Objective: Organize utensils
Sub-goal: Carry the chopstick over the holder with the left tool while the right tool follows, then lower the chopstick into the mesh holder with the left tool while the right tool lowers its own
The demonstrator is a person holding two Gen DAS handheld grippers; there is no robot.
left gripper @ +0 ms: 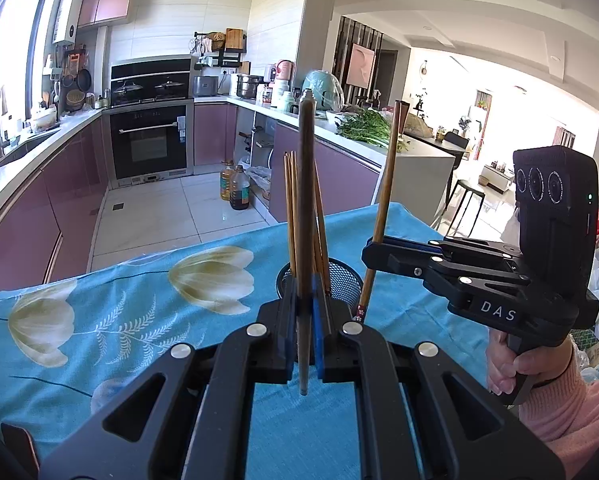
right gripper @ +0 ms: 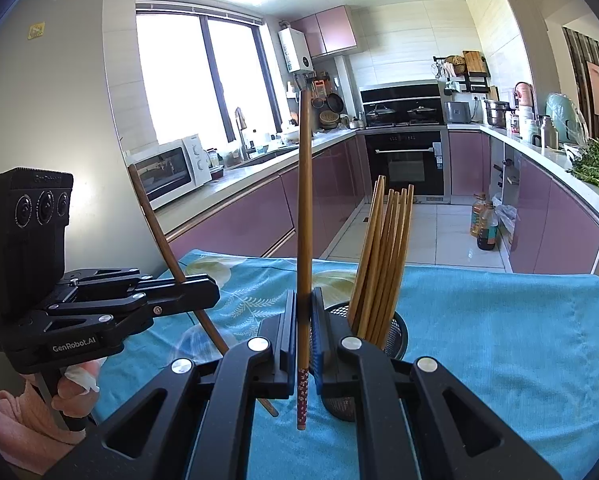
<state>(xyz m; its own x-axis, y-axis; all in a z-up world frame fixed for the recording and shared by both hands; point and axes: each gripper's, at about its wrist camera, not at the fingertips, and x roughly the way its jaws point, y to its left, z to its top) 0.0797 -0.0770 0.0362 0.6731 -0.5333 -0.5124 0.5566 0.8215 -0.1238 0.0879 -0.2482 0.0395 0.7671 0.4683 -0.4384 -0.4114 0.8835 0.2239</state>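
Observation:
A black mesh cup (left gripper: 345,280) stands on the blue flowered cloth (left gripper: 139,312) and holds several wooden chopsticks (left gripper: 291,208). My left gripper (left gripper: 305,292) is shut on one upright brown chopstick (left gripper: 305,200), just in front of the cup. To the right, my right gripper (left gripper: 373,254) is shut on another chopstick (left gripper: 387,176), beside the cup. In the right wrist view, the right gripper (right gripper: 303,308) clamps a chopstick (right gripper: 304,200) with a flower-patterned lower end. The cup (right gripper: 397,332) is just right of it. The left gripper (right gripper: 205,292) holds its tilted chopstick (right gripper: 155,224) at the left.
The cloth-covered table (right gripper: 499,340) ends at a tiled kitchen floor (left gripper: 151,216). Oil bottles (left gripper: 235,188) stand by the purple cabinets (left gripper: 331,176). A person's hands in pink sleeves (left gripper: 571,404) hold both grippers. A refrigerator (right gripper: 51,100) rises at the left.

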